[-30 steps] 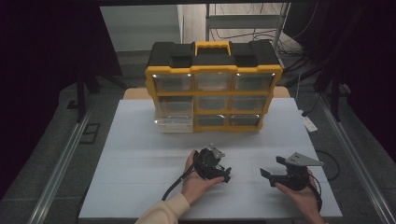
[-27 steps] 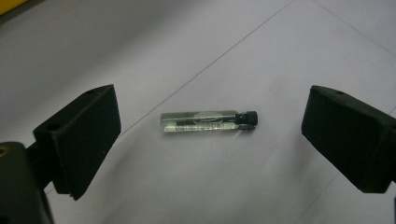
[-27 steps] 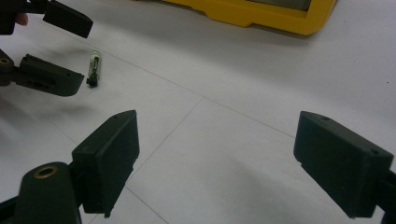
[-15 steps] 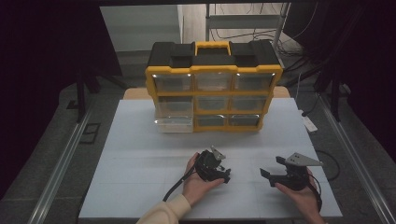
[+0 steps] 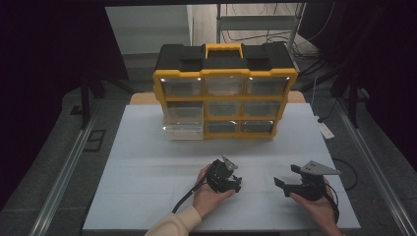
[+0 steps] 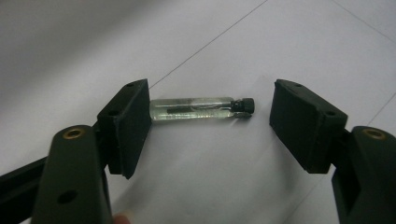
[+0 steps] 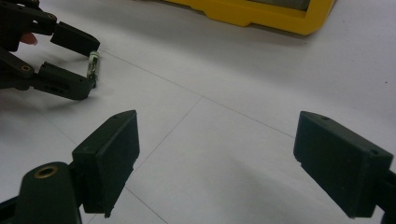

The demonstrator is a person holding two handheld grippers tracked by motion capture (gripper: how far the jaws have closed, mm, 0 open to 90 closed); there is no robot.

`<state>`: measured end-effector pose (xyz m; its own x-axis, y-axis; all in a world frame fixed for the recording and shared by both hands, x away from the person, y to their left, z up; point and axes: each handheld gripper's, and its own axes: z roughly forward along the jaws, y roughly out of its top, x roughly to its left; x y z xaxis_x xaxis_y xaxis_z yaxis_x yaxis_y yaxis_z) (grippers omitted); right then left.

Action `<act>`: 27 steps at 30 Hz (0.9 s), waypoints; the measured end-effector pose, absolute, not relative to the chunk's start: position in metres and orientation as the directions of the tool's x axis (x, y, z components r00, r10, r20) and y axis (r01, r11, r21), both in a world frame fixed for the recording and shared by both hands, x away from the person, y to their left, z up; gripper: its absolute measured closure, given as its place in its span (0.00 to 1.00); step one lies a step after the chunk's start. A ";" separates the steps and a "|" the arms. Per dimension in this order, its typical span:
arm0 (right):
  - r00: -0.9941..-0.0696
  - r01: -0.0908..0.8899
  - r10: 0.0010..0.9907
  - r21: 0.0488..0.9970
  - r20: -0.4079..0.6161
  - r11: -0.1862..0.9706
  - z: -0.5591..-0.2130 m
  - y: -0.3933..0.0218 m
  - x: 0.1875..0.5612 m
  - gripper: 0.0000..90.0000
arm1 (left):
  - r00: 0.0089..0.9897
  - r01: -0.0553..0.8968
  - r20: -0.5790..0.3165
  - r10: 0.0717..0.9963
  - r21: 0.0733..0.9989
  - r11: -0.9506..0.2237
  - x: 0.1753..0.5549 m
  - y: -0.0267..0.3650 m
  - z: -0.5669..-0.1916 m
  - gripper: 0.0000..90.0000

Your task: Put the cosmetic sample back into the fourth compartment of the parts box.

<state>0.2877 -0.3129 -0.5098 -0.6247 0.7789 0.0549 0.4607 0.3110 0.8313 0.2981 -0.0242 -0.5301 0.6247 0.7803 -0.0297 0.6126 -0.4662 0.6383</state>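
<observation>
A small glass vial (image 6: 198,108) with a black cap is lying flat on the white desk (image 5: 147,167), and the left claw (image 6: 210,126) is sitting around it with both jaws spread: one pad looks to be touching the vial's closed end, while the other is standing clear of the cap. Nothing is pinching the vial yet, so the pickup seems to be only at the closing-in stage. The right claw (image 7: 233,158) is resting spread and empty over bare desk nearby, and from its view the left claw (image 7: 77,60) is framing the vial (image 7: 93,63).

Behind, the yellow and black drawer organizer (image 5: 225,88) is standing at the desk's far side, with one clear drawer (image 5: 183,130) at its lower left pulled out. Judging by this, the vial may be going into that drawer; gripping, carrying and dropping it all appear to be left to do.
</observation>
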 end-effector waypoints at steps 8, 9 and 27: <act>-0.625 0.462 0.779 0.831 0.055 0.311 -0.510 -0.313 0.288 0.17 | 0.627 0.613 -0.038 0.778 0.640 -0.463 0.299 -0.023 -0.530 0.40; -0.625 0.462 0.779 0.831 0.056 0.311 -0.510 -0.313 0.288 0.17 | 0.628 0.613 -0.038 0.778 0.640 -0.463 0.299 -0.023 -0.530 0.41; -0.625 0.462 0.779 0.831 0.056 0.311 -0.510 -0.313 0.288 0.17 | 0.633 0.615 -0.058 0.772 0.643 -0.456 0.300 -0.019 -0.527 0.44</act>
